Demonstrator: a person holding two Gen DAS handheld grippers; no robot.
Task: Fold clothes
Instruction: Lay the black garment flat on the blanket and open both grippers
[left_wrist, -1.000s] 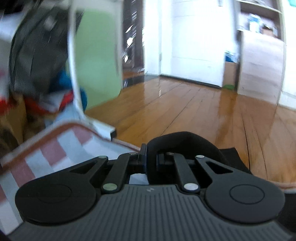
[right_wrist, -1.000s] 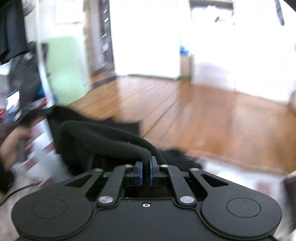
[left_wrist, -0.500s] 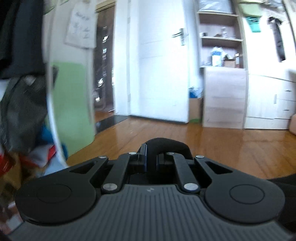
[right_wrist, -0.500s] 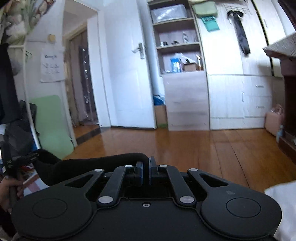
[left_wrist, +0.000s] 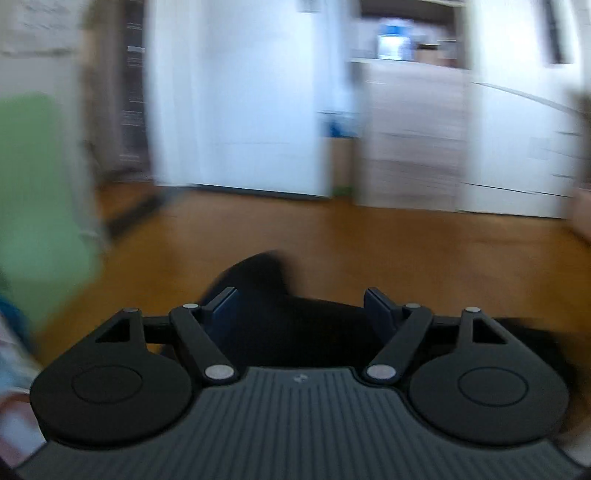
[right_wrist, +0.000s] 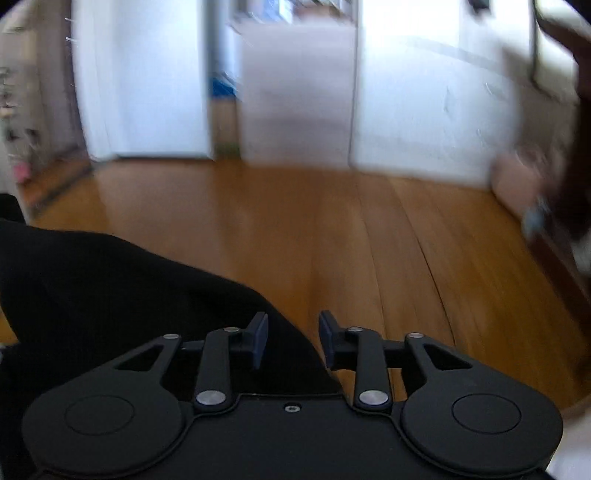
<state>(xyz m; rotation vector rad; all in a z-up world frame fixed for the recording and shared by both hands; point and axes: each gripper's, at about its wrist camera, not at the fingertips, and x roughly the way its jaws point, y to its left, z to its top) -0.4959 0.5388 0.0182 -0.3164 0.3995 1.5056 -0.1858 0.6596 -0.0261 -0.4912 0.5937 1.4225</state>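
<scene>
Between both opening claws (left (left_wrist: 301, 306), right (right_wrist: 293, 338)) lies black cloth (right_wrist: 110, 288), ungripped.

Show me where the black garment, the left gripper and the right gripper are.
black garment (right_wrist: 110, 295), right wrist view, on its broad dark fold.
left gripper (left_wrist: 301, 306), left wrist view, between its fingertips.
right gripper (right_wrist: 293, 338), right wrist view, between its fingertips.

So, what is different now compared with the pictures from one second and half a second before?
Both grippers have let go of the black garment. The left gripper and the right gripper, earlier clamped shut on its folded edge, are opening; the cloth lies loose between and beside their pads. Both views have swung and blurred. The wooden floor is unchanged.
</scene>
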